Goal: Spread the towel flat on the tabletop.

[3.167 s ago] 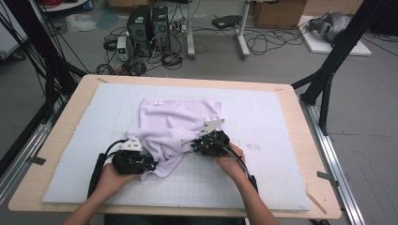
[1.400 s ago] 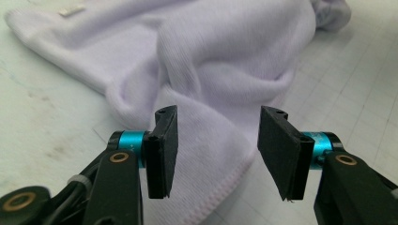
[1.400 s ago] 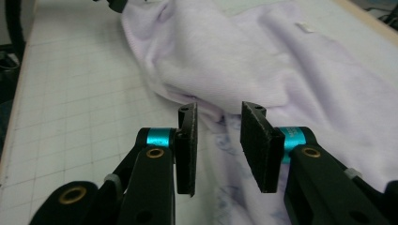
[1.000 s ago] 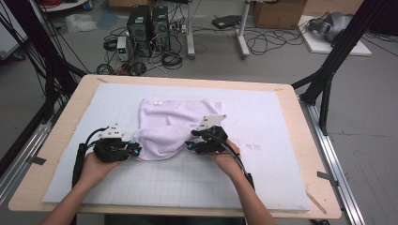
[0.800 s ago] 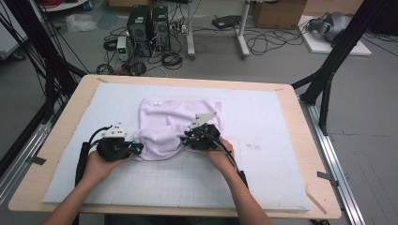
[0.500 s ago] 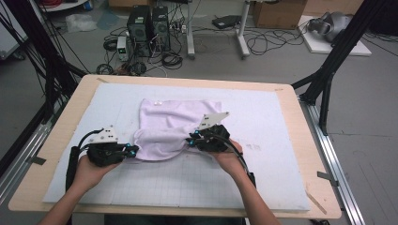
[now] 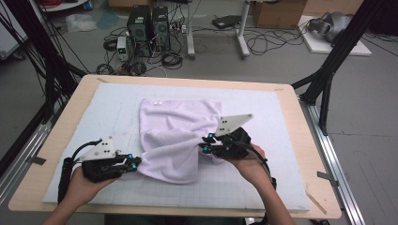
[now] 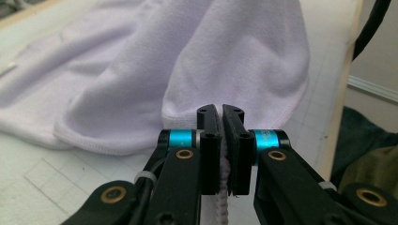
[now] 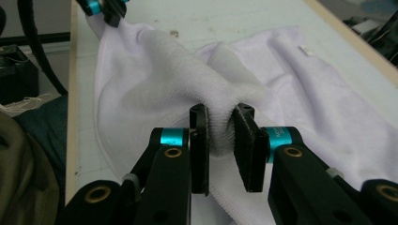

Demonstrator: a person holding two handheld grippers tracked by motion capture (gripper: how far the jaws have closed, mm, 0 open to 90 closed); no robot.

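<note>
White towel (image 7: 180,140) lies mid-table on the gridded mat (image 7: 263,117), near edge lifted off the mat and sagging between 2 claws. Left claw (image 7: 133,163) clenched on the towel's near-left hem, a thin fold pinched between its jaws. Right claw (image 7: 205,143) grasping a thick bunch at the near-right edge. Far half lies flat. Wooden table (image 7: 300,140) rim around mat.

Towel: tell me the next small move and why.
Probably carry both near corners away from the person, over the far edge, to fold it. The left gripper is shut on one corner of the towel, the right gripper on a bunched edge, and the near part hangs lifted between them above the mat.
</note>
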